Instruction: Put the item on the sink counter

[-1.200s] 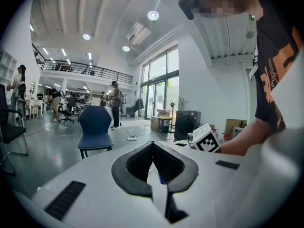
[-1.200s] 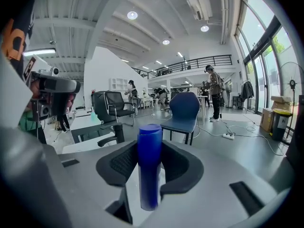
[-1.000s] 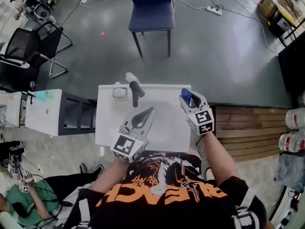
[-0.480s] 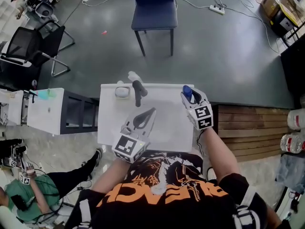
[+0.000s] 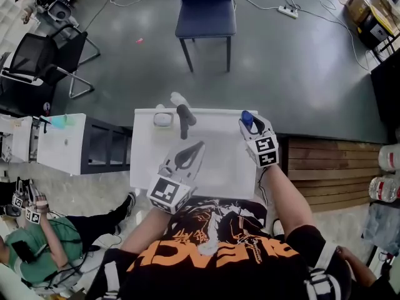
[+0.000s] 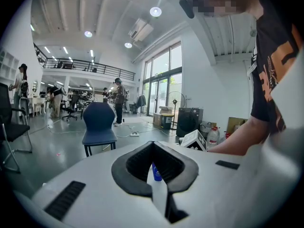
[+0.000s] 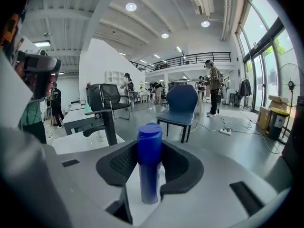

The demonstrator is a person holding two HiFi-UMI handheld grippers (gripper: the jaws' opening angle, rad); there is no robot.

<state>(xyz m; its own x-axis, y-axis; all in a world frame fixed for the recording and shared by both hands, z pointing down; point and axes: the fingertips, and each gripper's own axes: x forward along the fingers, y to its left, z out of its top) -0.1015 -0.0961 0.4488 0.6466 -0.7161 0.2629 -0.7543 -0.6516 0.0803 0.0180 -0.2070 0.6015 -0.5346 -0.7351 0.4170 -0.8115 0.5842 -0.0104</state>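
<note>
A blue bottle [image 5: 246, 119] stands upright at the back right corner of the white sink counter [image 5: 147, 161]. My right gripper [image 5: 250, 127] is shut on the bottle [image 7: 149, 167], one pad on each side of its body; whether its base rests on the counter I cannot tell. Over the sink basin, my left gripper [image 5: 191, 151] hangs with its tips together and nothing in it. Through the slit of the left gripper [image 6: 154, 151] a sliver of the blue bottle [image 6: 156, 173] shows. A black faucet [image 5: 183, 120] rises at the counter's back edge.
A small white round thing [image 5: 162, 119] and a white object [image 5: 178, 99] sit by the faucet. A white cabinet [image 5: 62, 145] stands left of the counter and a wooden platform [image 5: 325, 161] to the right. A blue chair [image 5: 206, 11] stands beyond. A person [image 5: 31, 252] sits on the floor at lower left.
Both grippers stay where they were over the counter, the right one still on the blue bottle. Only the head view has shifted a little.
</note>
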